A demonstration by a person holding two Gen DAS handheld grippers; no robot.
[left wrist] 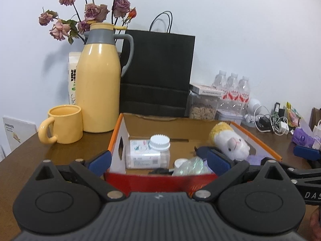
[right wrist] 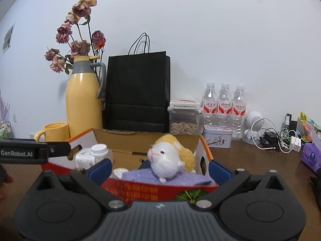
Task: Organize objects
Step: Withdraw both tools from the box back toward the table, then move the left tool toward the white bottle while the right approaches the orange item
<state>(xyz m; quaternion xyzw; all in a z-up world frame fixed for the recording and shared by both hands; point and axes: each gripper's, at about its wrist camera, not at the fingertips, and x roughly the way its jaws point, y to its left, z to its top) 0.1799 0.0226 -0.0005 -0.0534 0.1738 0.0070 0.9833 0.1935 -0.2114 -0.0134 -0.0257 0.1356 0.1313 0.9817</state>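
Note:
An open cardboard box [left wrist: 118, 132] [right wrist: 204, 146] with orange rims and a red front sits on the brown table. Inside lie a clear bottle with a white lid [left wrist: 158, 150] [right wrist: 98, 152], a white and yellow plush hamster [left wrist: 230, 140] [right wrist: 170, 158], a purple cloth [right wrist: 166, 178], a crinkled clear wrapper [left wrist: 190, 165] and a small white cap [right wrist: 120, 172]. My left gripper [left wrist: 158, 161] is open, its blue fingertips straddling the box's front left. My right gripper [right wrist: 159, 169] is open and empty, fingertips either side of the box front.
Behind the box stand a yellow thermos [left wrist: 98, 80], a yellow mug [left wrist: 64, 123], dried roses [left wrist: 90, 12], a black paper bag [left wrist: 156, 72], a snack container [right wrist: 184, 120], three water bottles [right wrist: 224, 104], a tin [right wrist: 217, 138], a white speaker and cables [right wrist: 270, 136], and purple tissues [right wrist: 312, 156].

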